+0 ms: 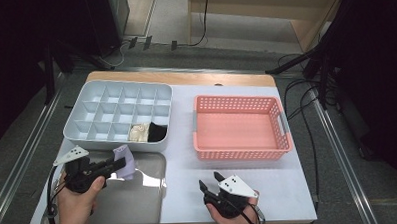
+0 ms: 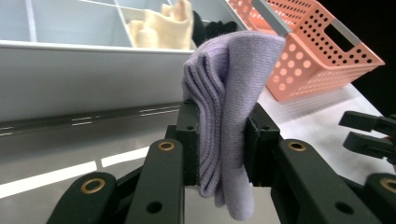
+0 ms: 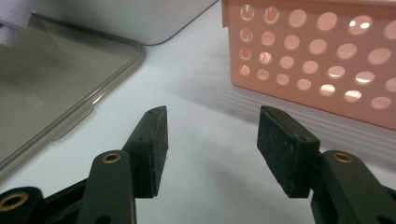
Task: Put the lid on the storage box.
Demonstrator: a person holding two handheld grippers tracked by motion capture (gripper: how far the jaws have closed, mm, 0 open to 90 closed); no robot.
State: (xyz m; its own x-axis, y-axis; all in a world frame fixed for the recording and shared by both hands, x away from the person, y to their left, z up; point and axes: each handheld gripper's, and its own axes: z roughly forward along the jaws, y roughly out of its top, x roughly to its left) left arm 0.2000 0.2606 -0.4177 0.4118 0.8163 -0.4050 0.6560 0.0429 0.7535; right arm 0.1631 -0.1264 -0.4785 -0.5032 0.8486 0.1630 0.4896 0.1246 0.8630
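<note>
The purple sock (image 2: 224,102) is folded up and pinched tight in my left gripper (image 1: 119,164). It hangs just in front of the grey box (image 1: 82,131), above the see-through lid (image 1: 134,204) that lies flat on the worktop (image 1: 188,157).

The grey box is my marker for everything. It has lots of little square rooms. In its front row, a cream sock (image 1: 138,132) fills one room and a black sock (image 1: 157,132) fills the room at the end, right beside it. To the side of the grey box sits the pink basket (image 1: 202,142), with nothing in it.

My right gripper (image 1: 210,184) waits well in front of the grey box, near the pink basket. Its jaws stand apart and hold nothing.

I think the purple sock goes in the free room beside the cream sock. To do it well, I should lift it over the front wall, push it straight down, and let go only when it sits inside.
</note>
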